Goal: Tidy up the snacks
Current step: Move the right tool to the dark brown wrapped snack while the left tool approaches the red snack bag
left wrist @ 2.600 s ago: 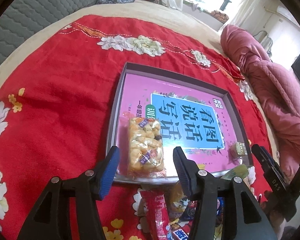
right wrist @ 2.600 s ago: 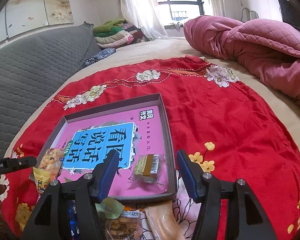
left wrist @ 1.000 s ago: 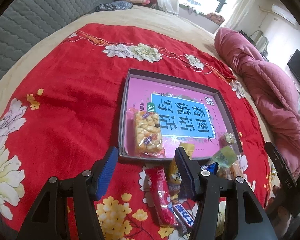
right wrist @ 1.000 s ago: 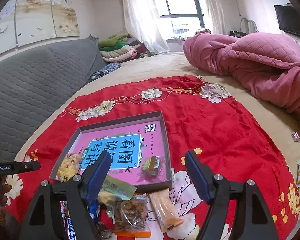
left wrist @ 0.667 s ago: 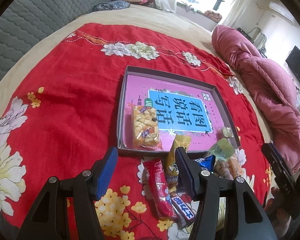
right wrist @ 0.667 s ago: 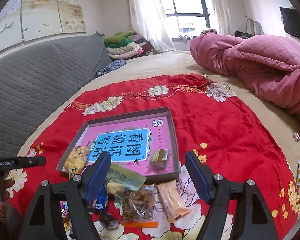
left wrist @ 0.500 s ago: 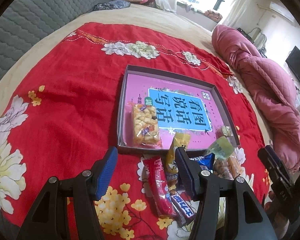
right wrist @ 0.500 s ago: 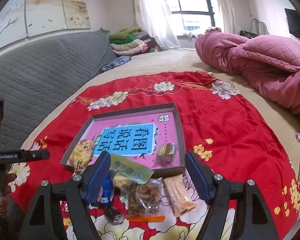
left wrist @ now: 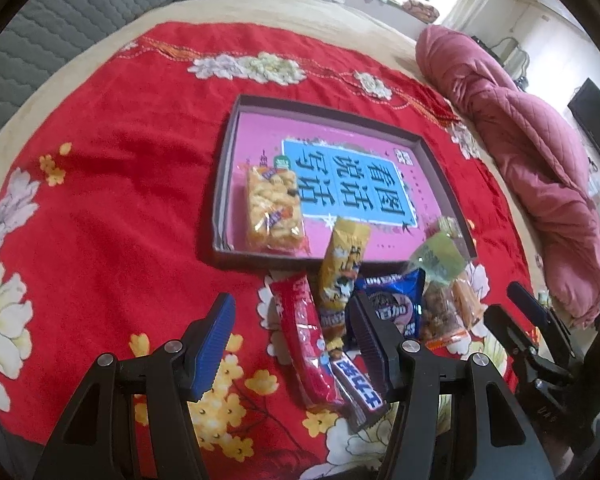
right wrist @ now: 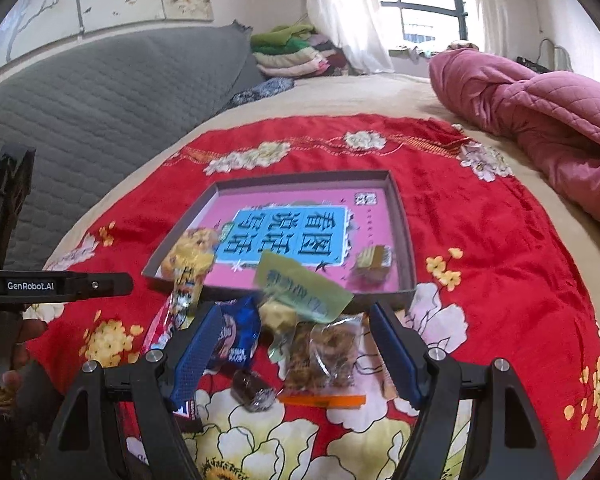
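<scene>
Grippers, left gripper (left wrist: 290, 344) and right gripper (right wrist: 296, 354), hover spread and empty above loose snacks (right wrist: 320, 348); next, pinch one for the tray (right wrist: 404, 236).

We see a bed (right wrist: 380, 96) under a red floral blanket (right wrist: 480, 216), a grey quilted headboard (right wrist: 100, 92), a pink quilt (right wrist: 540, 108), folded bedding (right wrist: 292, 52), and a bright curtained window (right wrist: 424, 4).

Red floral cloth (left wrist: 112, 184); pink tray (left wrist: 436, 162); blue fingers (left wrist: 216, 340).
</scene>
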`<act>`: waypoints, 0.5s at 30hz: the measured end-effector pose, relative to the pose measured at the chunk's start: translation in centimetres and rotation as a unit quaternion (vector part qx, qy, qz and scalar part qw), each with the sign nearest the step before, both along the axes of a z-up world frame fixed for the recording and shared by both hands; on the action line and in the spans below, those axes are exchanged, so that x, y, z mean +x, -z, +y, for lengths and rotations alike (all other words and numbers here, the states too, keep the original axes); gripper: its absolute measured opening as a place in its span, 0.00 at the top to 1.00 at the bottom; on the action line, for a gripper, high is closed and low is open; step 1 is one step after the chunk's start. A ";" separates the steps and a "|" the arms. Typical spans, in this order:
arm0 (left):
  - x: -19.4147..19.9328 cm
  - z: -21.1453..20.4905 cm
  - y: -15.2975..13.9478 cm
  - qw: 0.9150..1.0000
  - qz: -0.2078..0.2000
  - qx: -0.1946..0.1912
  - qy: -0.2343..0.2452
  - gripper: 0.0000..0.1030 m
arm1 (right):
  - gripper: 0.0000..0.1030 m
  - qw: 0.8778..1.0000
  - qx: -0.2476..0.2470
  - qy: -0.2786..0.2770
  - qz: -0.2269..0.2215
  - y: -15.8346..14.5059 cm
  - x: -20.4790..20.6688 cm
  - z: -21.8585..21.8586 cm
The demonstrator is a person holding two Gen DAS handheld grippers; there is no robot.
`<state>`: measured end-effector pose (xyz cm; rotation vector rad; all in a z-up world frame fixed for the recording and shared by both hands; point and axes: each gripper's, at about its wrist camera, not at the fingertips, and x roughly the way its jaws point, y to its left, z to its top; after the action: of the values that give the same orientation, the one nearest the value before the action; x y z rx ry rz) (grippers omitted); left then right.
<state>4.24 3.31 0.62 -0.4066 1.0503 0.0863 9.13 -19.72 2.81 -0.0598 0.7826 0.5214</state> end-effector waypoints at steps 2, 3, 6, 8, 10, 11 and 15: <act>0.0 -0.2 0.4 1.000 0.006 -0.003 0.003 0.40 | 0.26 1.000 -0.004 -0.009 0.004 0.2 -0.1 0.3; -0.1 -0.3 0.6 1.000 0.008 -0.004 0.005 0.40 | 0.26 1.000 -0.005 -0.012 0.005 0.3 -0.2 0.4; 0.0 -0.6 1.0 1.000 0.015 -0.008 0.009 0.40 | 0.27 1.000 -0.011 -0.024 0.009 0.5 -0.5 0.8; 0.0 -0.7 1.2 1.000 0.018 -0.010 0.012 0.40 | 0.27 0.999 -0.014 -0.030 0.012 0.7 -0.5 1.1; 0.1 -0.8 1.4 1.000 0.021 -0.014 0.014 0.40 | 0.26 0.999 -0.017 -0.035 0.015 0.9 -0.6 1.3; 0.1 -0.8 1.5 1.000 0.023 -0.015 0.014 0.40 | 0.26 0.999 -0.017 -0.038 0.016 0.9 -0.6 1.4; 0.2 -1.0 2.1 0.999 0.031 -0.023 0.018 0.40 | 0.27 0.998 -0.021 -0.046 0.022 1.2 -0.7 1.7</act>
<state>4.43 2.30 -1.47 -0.4286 1.1210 0.0438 8.45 -18.02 1.57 -0.1234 0.8371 0.5960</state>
